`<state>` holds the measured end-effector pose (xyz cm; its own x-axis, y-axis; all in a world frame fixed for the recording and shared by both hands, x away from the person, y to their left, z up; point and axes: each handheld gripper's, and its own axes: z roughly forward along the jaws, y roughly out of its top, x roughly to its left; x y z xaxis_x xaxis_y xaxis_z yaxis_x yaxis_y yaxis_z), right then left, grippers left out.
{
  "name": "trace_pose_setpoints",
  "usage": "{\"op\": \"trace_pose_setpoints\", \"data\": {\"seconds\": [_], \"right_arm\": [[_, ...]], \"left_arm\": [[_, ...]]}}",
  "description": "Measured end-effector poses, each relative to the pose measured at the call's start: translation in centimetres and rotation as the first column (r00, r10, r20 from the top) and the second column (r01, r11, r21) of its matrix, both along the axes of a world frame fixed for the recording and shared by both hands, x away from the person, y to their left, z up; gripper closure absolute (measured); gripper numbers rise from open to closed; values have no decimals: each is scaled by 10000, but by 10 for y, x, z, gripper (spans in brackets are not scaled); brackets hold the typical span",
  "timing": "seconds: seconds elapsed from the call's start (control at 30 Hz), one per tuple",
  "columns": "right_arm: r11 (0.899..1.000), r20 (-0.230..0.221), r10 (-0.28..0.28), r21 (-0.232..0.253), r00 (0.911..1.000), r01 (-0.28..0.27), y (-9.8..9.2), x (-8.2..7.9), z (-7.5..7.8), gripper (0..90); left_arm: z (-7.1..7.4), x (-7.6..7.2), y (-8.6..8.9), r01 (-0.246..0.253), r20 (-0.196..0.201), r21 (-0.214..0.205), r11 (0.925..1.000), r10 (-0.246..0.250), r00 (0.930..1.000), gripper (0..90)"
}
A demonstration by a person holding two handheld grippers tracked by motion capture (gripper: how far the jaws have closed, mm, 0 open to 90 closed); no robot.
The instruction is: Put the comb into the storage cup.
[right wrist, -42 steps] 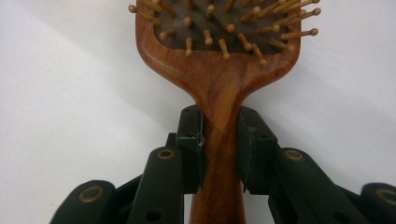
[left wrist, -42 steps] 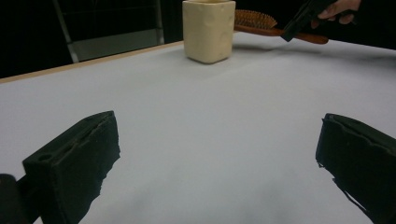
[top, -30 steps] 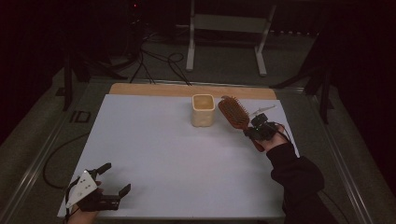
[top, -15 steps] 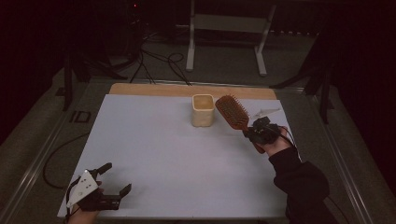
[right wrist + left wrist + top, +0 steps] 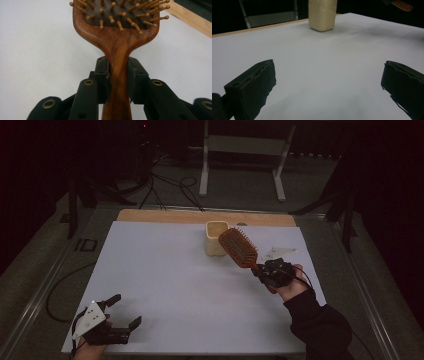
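In the high view a white sheet covers a table whose wooden edge shows along the far side. Beyond it the room is dark: a grey floor, loose cables and a pale metal stand. A beige cup stands upright near the far edge of the sheet. The right gripper pinches the handle of a wooden brush, held above the sheet with its head tilted up toward the cup, just beside it; whether brush and cup touch cannot be told. The right hand and a dark sleeve come in from the bottom right. The left gripper rests low at the near left corner, its jaws spread with nothing between them. The room's corners are too dark to read.

In the left gripper view the two black jaws stand wide apart over bare sheet. The cup stands ahead, its top cut off by the frame. An orange-brown tip at the top right edge is probably the brush, mostly cut off.

In the right gripper view the pads press both sides of the brush at its narrow neck. Its head, with wooden pins on a dark cushion, is cut off at the top; the handle's end is hidden below. Sheet lies behind, the wooden edge at top right.
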<state>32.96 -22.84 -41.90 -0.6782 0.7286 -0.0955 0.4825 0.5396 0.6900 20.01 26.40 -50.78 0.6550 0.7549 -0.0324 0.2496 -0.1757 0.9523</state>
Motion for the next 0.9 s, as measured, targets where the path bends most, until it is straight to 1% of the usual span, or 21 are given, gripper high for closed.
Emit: {"op": "trace_pose_setpoints", "data": {"seconds": [0.07, 0.1, 0.13, 0.17, 0.23, 0.27, 0.33, 0.37, 0.43, 0.53, 0.57, 0.6, 0.63, 0.67, 0.7, 0.73, 0.77, 0.87, 0.9], "right_arm": [[10000, 87, 83, 7, 9999, -83, 3, -5, -1, 732], [9999, 115, 138, 19, 9998, -138, 5, -8, -1, 732], [9998, 168, 211, 2, 9996, -211, 6, -11, -1, 732], [9997, 181, 255, 41, 9995, -256, 8, -14, -1, 732], [9994, 150, 294, 154, 9995, -296, 10, -18, -3, 731], [9994, 154, 327, 138, 9993, -329, 12, -21, -4, 731], [9994, 294, 334, -4, 9990, -334, 16, -26, -7, 731], [9994, 293, 359, 6, 9989, -359, 18, -29, -8, 731], [9989, 321, 462, 106, 9984, -466, 20, -32, -11, 731], [9985, 389, 481, 229, 9981, -490, 22, -37, -13, 731], [9985, 389, 481, 229, 9981, -490, 22, -37, -13, 731], [9980, 404, 513, 350, 9979, -527, 23, -40, -15, 731], [9981, 424, 485, 367, 9979, -501, 24, -41, -15, 731], [9979, 460, 561, 310, 9974, -575, 25, -43, -16, 731], [9979, 460, 561, 310, 9974, -575, 25, -43, -16, 731], [9979, 557, 570, 286, 9968, -587, 27, -47, -17, 731], [9977, 537, 621, 228, 9966, -634, 27, -48, -17, 731], [9979, 668, 622, 139, 9958, -633, 29, -52, -18, 731], [9979, 668, 622, 139, 9958, -633, 29, -52, -18, 731]], "left_arm": [[2, 0, -1, 14, -99, -51, 10000, -14, 10000, 0], [3, 1, -2, 15, -110, 35, 10000, -15, 9999, 0], [4, 1, -2, 13, -113, 22, 10000, -13, 9999, 0], [5, 1, -2, 20, -136, -73, 10000, -21, 9999, 0], [7, 2, -3, 62, -274, -166, 9998, -67, 9996, 0], [7, 2, -3, 62, -274, -166, 9998, -67, 9996, 0], [12, 2, -6, 78, -296, -114, 9999, -81, 9995, 0], [13, 2, -7, 108, -339, -142, 9998, -113, 9994, 0], [18, 3, -9, 86, -472, -213, 9997, -96, 9988, 0], [27, 5, -13, 93, -536, -248, 9997, -106, 9985, 0], [27, 5, -13, 93, -536, -248, 9997, -106, 9985, 0], [34, 7, -18, 130, -621, -248, 9996, -145, 9980, 0], [34, 7, -18, 130, -621, -248, 9996, -145, 9980, 0], [40, 9, -25, 168, -676, -59, 9998, -171, 9976, 0], [40, 9, -25, 168, -676, -59, 9998, -171, 9976, 0], [47, 13, -32, 269, -764, -40, 9996, -272, 9967, 0], [51, 14, -35, 287, -822, -61, 9996, -291, 9962, 0], [62, 19, -45, 373, -900, -110, 9992, -381, 9952, 0], [62, 19, -45, 373, -900, -110, 9992, -381, 9952, 0]]}}
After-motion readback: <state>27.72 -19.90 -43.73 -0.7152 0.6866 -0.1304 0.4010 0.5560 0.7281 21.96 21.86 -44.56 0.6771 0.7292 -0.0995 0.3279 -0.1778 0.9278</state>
